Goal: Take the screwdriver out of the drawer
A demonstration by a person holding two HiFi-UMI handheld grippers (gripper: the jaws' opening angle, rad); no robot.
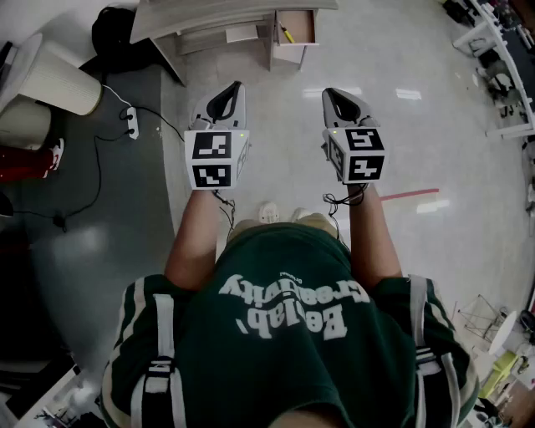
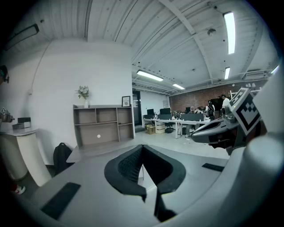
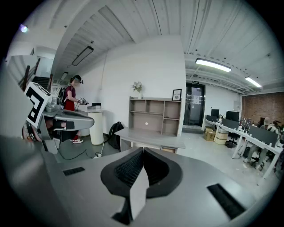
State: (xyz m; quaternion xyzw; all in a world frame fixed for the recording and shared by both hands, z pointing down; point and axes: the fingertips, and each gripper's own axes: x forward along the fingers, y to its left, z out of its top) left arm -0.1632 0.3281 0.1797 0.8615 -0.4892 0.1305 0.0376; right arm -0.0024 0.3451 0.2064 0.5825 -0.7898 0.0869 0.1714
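A screwdriver point(image 1: 287, 33) with a yellow handle lies in the open drawer point(image 1: 298, 42) of a grey desk point(image 1: 209, 17) at the top of the head view. Both grippers are held out in the air well short of the desk, side by side. My left gripper point(image 1: 235, 89) is shut with nothing between its pads, as the left gripper view point(image 2: 142, 150) also shows. My right gripper point(image 1: 329, 94) is shut and empty too, its jaws point(image 3: 143, 151) pressed together and aimed at the desk point(image 3: 151, 138).
A white round stand point(image 1: 54, 79), a power strip point(image 1: 131, 121) with cables and a black backpack point(image 1: 117, 33) lie left of the desk. A grey shelf unit point(image 3: 155, 116) stands behind it. A person point(image 3: 71, 95) stands by the stand. Red tape point(image 1: 410, 195) marks the floor.
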